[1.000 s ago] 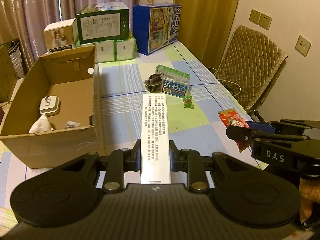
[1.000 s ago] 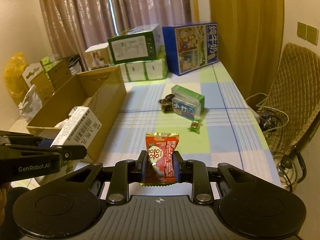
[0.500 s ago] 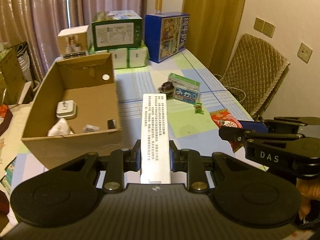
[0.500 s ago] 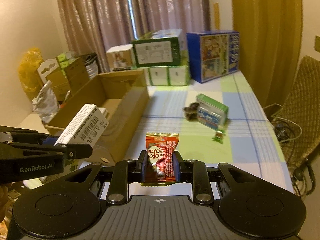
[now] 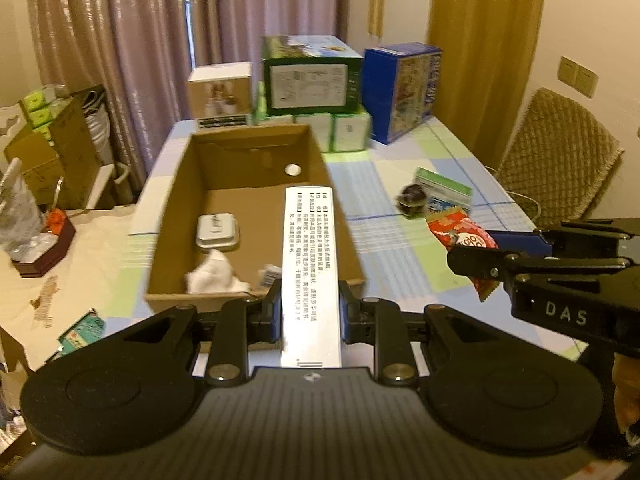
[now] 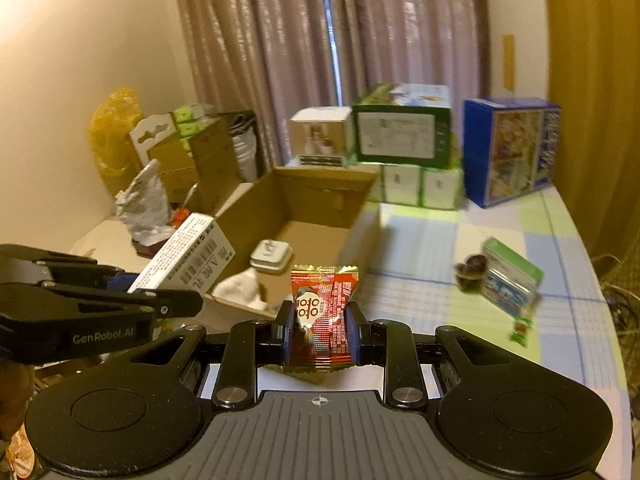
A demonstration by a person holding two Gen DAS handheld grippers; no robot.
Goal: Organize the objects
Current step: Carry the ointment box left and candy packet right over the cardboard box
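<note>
A table under a checked blue, green and white cloth fills most of both views. At its far end stand stacked cartons and a blue milk carton. Nearer lies an open cardboard box, its near wall just ahead of both tools. Inside it sit a white adapter-like block, crumpled white paper and a small item by the near wall, too blurred to name.

The left gripper clamps a long white printed box between its pads; the box points forward over the cardboard box's near right corner. The right gripper pinches a red snack packet, held above the table just beside the cardboard box's near right corner.

On the cloth to the right, well apart from the cardboard box, lies a small green and blue box with a dark round object touching its left side, and a tiny green wrapped sweet just in front.
</note>
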